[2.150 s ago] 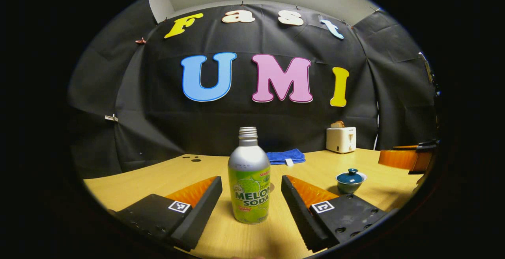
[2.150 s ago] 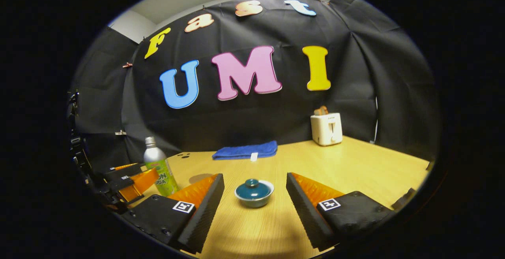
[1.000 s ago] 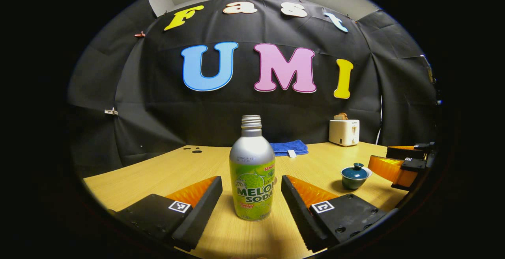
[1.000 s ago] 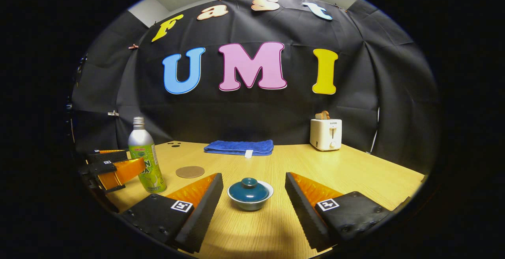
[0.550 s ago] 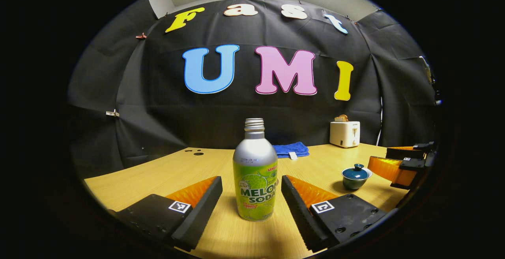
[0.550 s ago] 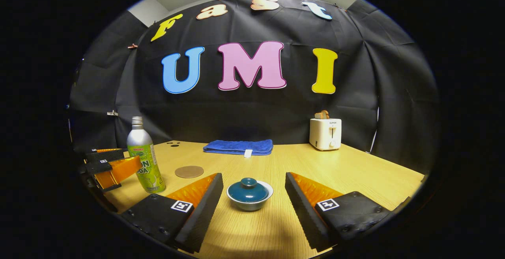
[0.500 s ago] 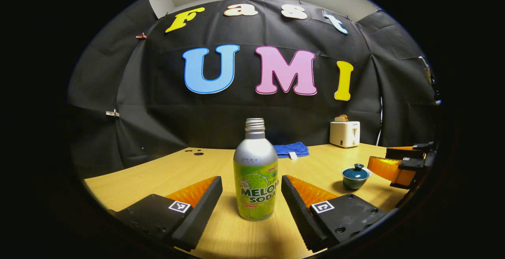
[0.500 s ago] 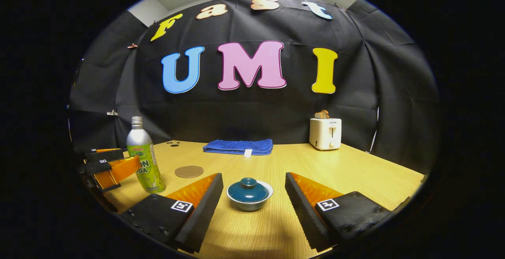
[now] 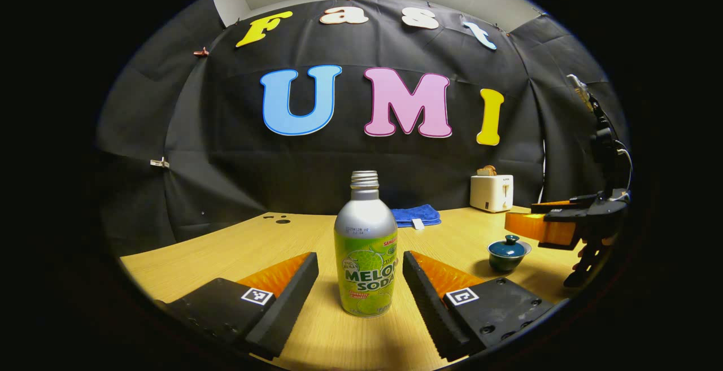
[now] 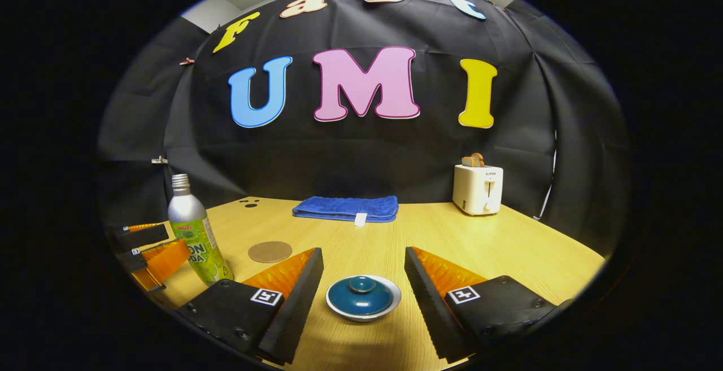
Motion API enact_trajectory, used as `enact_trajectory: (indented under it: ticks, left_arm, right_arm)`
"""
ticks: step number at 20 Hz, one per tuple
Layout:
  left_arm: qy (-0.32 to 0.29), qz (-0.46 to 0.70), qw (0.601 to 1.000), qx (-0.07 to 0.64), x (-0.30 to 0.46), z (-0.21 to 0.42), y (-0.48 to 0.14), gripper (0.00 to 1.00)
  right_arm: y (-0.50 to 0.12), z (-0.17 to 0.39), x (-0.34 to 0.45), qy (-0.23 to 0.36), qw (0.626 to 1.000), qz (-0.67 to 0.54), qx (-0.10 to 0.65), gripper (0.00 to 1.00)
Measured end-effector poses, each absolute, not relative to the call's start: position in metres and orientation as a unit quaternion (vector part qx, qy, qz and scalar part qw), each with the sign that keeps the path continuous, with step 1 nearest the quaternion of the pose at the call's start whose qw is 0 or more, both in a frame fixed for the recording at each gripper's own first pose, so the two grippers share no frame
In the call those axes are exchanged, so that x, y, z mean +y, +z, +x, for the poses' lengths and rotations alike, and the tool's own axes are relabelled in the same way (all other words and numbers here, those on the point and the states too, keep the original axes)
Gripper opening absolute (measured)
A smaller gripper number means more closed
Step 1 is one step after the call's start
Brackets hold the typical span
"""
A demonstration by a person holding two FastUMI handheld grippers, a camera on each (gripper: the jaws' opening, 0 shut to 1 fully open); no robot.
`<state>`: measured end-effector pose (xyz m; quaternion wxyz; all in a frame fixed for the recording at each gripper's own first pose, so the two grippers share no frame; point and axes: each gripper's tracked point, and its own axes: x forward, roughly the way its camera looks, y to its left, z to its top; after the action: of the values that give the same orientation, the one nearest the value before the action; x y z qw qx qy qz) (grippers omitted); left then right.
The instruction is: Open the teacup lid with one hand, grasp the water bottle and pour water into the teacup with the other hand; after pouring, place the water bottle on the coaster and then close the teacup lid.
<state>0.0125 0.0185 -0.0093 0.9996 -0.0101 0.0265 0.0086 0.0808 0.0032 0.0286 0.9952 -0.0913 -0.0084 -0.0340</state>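
So the main change over the last half second or so: the right gripper has lifted and tipped down over the teacup, and you now look down onto the lid instead of at its side. From the left gripper view the right gripper hangs just above the teacup, not touching. Its fingers are spread wide, one either side of the lid knob. Looks to me like the lid grab is about to start; lid's still on.

The left gripper has barely budged. Its fingers are spread too, flanking the water bottle with gaps on both sides, so no grip yet. The bottle stands upright on the table, well to the left of the teacup, and the coaster lies bare between them, a bit farther back. The blue towel and toaster sit way behind the teacup by the wall
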Motion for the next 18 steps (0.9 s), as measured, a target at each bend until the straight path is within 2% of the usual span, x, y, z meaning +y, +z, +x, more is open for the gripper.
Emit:
enact_trajectory:
  ticks: [4, 9, 11, 12, 13, 14, 18]
  left_arm:
    - [0.005, -0.011, 0.999, 0.033, 0.018, 0.014, -0.011, 0.95]
    - [0.005, -0.01, 0.999, 0.035, 0.017, 0.013, -0.012, 0.95]
    - [0.004, -0.01, 0.999, 0.036, 0.017, 0.013, -0.012, 0.95]
    - [0.001, -0.011, 0.999, 0.036, 0.016, 0.013, -0.012, 0.95]
    - [0.001, -0.011, 0.999, 0.037, 0.016, 0.013, -0.012, 0.95]
    - [0.001, -0.011, 0.999, 0.037, 0.016, 0.014, -0.012, 0.95]
    - [0.001, -0.01, 0.999, 0.035, 0.016, 0.013, -0.011, 0.95]
  right_arm:
    - [0.031, 0.086, 0.003, -0.04, 0.995, -0.094, -0.012, 0.9]
    - [0.009, 0.097, 0.003, -0.038, 0.994, -0.095, 0.027, 0.9]
    - [0.002, 0.102, -0.001, -0.04, 0.994, -0.093, 0.045, 0.84]
    - [-0.002, 0.103, -0.001, -0.038, 0.994, -0.091, 0.055, 0.76]
    - [-0.007, 0.105, -0.001, -0.036, 0.993, -0.09, 0.066, 0.72]
    - [-0.012, 0.106, -0.003, -0.037, 0.992, -0.09, 0.076, 0.62]
    - [-0.017, 0.111, -0.004, -0.035, 0.992, -0.085, 0.092, 0.61]
